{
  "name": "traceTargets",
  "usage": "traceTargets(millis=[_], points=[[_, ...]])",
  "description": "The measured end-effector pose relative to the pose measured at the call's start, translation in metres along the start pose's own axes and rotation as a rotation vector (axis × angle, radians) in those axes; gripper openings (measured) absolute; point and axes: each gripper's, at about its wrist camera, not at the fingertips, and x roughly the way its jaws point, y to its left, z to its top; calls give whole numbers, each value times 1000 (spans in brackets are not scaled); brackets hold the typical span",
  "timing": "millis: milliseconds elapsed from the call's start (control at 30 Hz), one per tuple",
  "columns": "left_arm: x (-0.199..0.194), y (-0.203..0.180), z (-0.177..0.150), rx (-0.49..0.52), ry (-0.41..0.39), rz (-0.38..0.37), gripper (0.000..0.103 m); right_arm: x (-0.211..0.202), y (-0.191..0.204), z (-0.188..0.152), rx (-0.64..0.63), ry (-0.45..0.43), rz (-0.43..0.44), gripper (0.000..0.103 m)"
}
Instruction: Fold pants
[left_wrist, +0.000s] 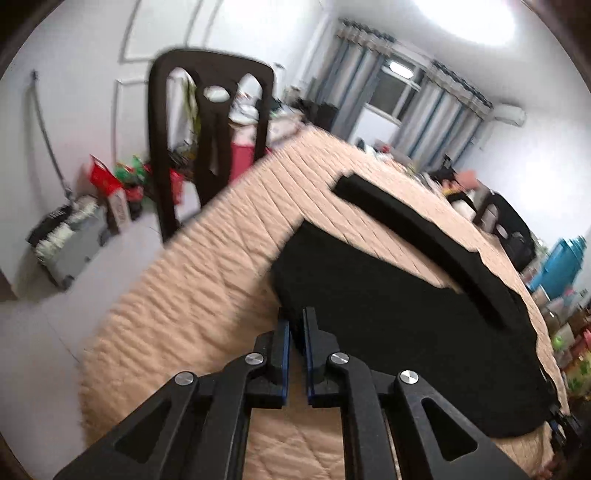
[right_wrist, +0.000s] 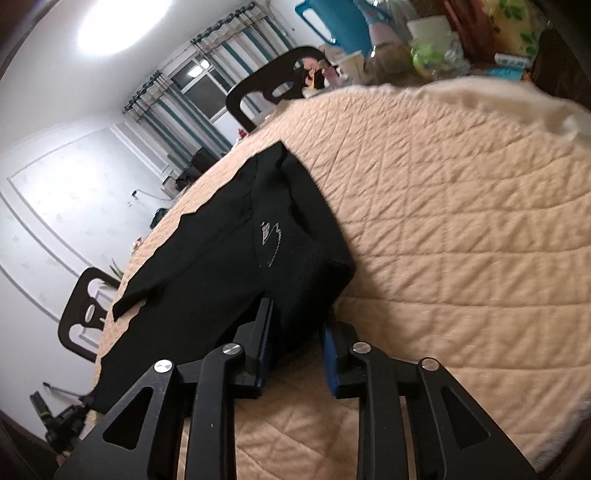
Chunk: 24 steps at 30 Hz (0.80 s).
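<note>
Black pants (left_wrist: 406, 314) lie flat on a round table under a beige quilted cover (left_wrist: 203, 277). One narrow black strip of them (left_wrist: 406, 221) runs across the cover further back. My left gripper (left_wrist: 295, 319) is at the pants' near corner, its jaws almost together with the black edge pinched between the pads. In the right wrist view the pants (right_wrist: 221, 258) carry a small white logo (right_wrist: 269, 240). My right gripper (right_wrist: 297, 321) stands with its jaws apart. A thick folded corner of the pants sits loosely between them.
A dark chair (left_wrist: 210, 129) stands at the table's far left edge, with bags and boxes (left_wrist: 110, 192) on the floor behind it. Two more chairs (right_wrist: 85, 314) (right_wrist: 273, 85) ring the table. Jars, a blue jug (right_wrist: 325, 22) and other clutter crowd the far rim.
</note>
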Motion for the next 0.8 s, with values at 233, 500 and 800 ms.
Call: traceTargets(millis=[233, 500, 800], points=[[-9, -17, 7, 56, -57, -34, 27, -28, 21, 6, -121, -172, -194, 27], [39, -43, -10, 167, 93, -86, 28, 6, 27, 8, -209, -119, -168, 27], [41, -38, -7, 178, 99, -44, 32, 16, 19, 12, -234, -91, -211, 21]])
